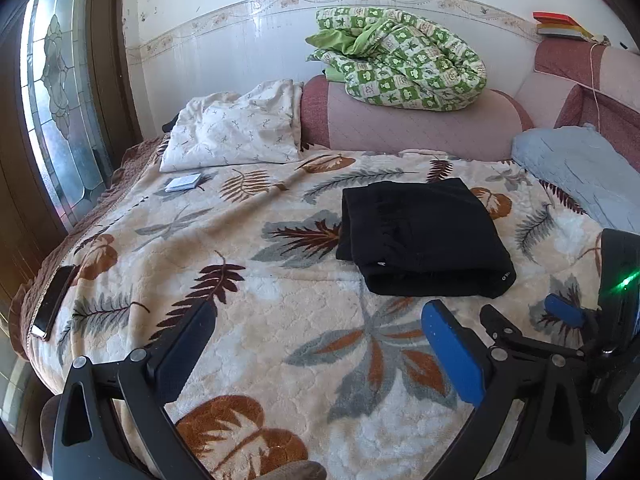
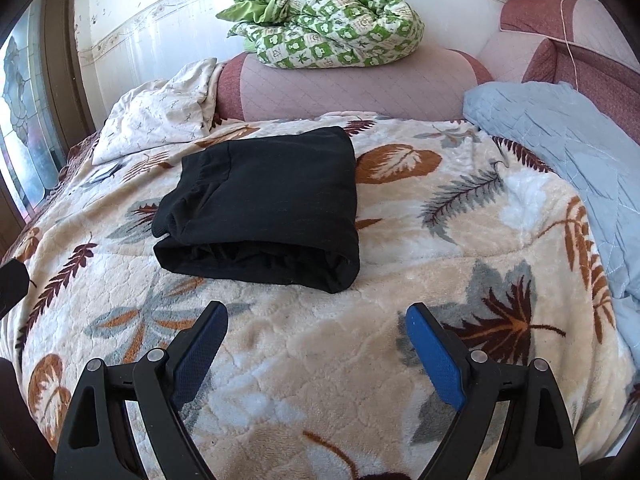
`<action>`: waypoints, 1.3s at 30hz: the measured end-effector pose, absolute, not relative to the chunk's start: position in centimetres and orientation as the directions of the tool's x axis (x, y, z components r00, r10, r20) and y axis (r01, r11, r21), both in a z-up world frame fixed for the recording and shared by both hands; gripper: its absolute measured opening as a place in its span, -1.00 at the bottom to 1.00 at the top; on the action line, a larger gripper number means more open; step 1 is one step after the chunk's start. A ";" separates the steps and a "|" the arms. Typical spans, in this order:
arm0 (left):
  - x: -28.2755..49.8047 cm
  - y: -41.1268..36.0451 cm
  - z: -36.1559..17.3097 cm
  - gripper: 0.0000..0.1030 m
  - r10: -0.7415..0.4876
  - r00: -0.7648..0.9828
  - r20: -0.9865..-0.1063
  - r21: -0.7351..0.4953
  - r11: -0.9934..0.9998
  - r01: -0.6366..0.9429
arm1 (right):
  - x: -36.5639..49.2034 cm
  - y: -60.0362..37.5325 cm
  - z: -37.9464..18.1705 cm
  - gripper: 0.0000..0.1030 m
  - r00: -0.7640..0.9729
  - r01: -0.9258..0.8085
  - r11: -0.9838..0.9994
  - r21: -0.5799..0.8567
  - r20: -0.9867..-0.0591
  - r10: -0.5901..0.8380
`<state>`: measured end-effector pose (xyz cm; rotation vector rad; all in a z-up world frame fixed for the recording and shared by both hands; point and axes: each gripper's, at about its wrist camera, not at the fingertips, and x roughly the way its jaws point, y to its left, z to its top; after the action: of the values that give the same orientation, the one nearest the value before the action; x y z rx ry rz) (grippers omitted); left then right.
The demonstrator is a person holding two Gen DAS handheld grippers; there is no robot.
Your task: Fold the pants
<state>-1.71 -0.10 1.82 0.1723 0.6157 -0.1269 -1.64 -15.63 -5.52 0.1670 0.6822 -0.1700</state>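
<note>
**A:** The black pants [image 2: 260, 208] are lying as a compact, thick rectangle on the leaf-print blanket [image 2: 400, 360], out toward the middle of the bed. Rolled fold edge is facing near, layers stacked evenly. To me that is looking like a finished fold.

**B:** Agreed, and look where the tools are sitting. The right gripper [image 2: 316, 344] is hovering over bare blanket on the near side of the bundle, jaws spread wide, nothing between the blue pads [image 2: 436, 360]. Not touching the cloth at all.

**A:** Same story from the other camera. The left gripper [image 1: 316, 344] is gaping wide and gripping nothing, with the pants [image 1: 424, 236] lying farther off and a little to the right. Both are standing clear, I'd say, so nothing is snagging a layer and dragging the stack apart.

**B:** Why the middle of the blanket, you think?

**A:** My guess is it's flat and free of clutter. The white pillow [image 1: 236, 128] and a small card [image 1: 183, 182] are sitting far left, a phone [image 1: 54, 302] is lying at the left edge, the green quilt [image 1: 400, 60] is heaped at the far end and a blue quilt [image 2: 560, 152] is spilling in on the right.

**B:** So little is remaining, perhaps a final pat.
</note>
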 end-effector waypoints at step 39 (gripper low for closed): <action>0.2 0.3 -2.0 1.00 -0.087 0.656 -0.750 0.066 0.977 0.205 | -1.4 -13.7 -6.2 0.82 0.748 0.179 0.982 0.054 -0.656 -0.100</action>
<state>0.19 0.30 -2.03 0.1498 0.8403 -0.1658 -1.44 -13.72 -6.23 0.1162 0.7095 -0.1528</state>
